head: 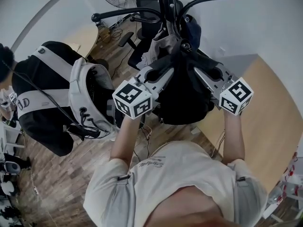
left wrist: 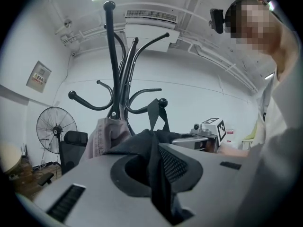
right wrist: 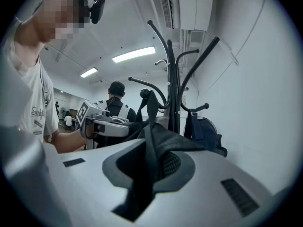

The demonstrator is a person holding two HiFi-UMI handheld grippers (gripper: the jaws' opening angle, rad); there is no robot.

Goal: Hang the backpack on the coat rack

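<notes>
The coat rack stands in front of me, a grey garment and a dark blue bag on its lower hooks; the black backpack sits close against the rack's pole, and I judge my grippers carry its weight, not the rack; the left gripper is pinched narrow on a fold of backpack fabric, and the right gripper is clamped on another fold; the carry loop rises towards the rack and reaches the round hook tip; I cannot tell whether it is over the hook or just beside it; so approach and lift look done, while seating the loop and letting go are left
</notes>
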